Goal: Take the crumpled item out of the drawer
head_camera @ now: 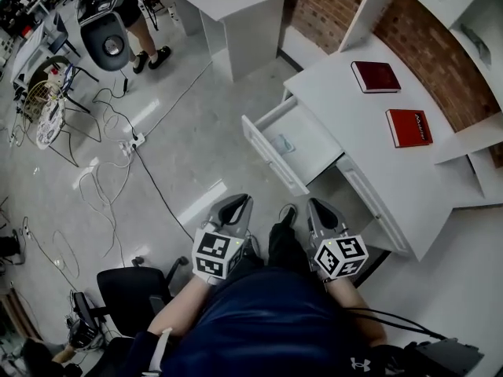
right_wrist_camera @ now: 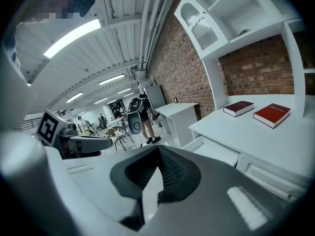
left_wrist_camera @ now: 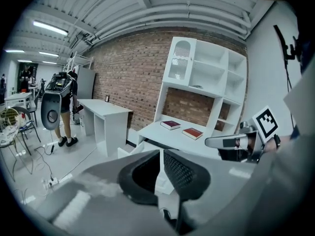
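Left tool (head_camera: 239,203) and right tool (head_camera: 317,206) are held low over the lap, side by side, pointing toward the white table (head_camera: 354,128). The table stands against a brick wall (head_camera: 330,6). Two red books (head_camera: 376,76) lie on it, and cables (head_camera: 149,181) cross the floor (head_camera: 196,132). The drawer (head_camera: 261,138) is open with the crumpled item (head_camera: 286,143) inside. Both tools' jaws are closed together, gripping nothing, well apart from the drawer.

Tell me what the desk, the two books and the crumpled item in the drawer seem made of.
Desk: probably white laminated board; flat matte panels, crisp edges.
Books: stiff covers, one dark red, one brighter red, cloth or coated paper; can't tell which.
Crumpled item: thin pale film or paper, maybe plastic; wrinkled, too small to be sure.
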`<action>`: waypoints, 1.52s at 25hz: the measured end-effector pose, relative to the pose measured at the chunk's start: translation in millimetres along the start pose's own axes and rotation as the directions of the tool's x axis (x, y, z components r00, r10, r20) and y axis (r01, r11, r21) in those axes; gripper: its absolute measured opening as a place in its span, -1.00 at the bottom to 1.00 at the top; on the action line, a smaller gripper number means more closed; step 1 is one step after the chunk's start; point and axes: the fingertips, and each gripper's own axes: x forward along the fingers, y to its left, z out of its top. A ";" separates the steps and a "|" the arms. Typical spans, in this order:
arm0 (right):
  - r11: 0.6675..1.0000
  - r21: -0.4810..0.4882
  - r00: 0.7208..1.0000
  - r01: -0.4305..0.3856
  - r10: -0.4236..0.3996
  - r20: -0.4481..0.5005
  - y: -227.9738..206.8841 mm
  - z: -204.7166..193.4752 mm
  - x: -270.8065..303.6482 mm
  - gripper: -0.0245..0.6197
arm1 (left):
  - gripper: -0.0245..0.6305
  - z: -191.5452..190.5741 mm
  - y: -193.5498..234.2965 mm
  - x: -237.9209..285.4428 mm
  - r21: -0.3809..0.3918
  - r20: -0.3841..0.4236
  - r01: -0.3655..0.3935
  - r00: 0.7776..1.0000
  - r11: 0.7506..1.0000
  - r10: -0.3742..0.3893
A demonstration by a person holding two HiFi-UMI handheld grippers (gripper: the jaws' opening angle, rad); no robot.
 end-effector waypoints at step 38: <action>0.947 0.252 0.980 0.200 -0.190 -0.064 -201.2 51.9 86.2 -0.91 | -0.85 43.7 63.3 285.4 0.352 -0.367 0.198 0.928 0.915 -0.060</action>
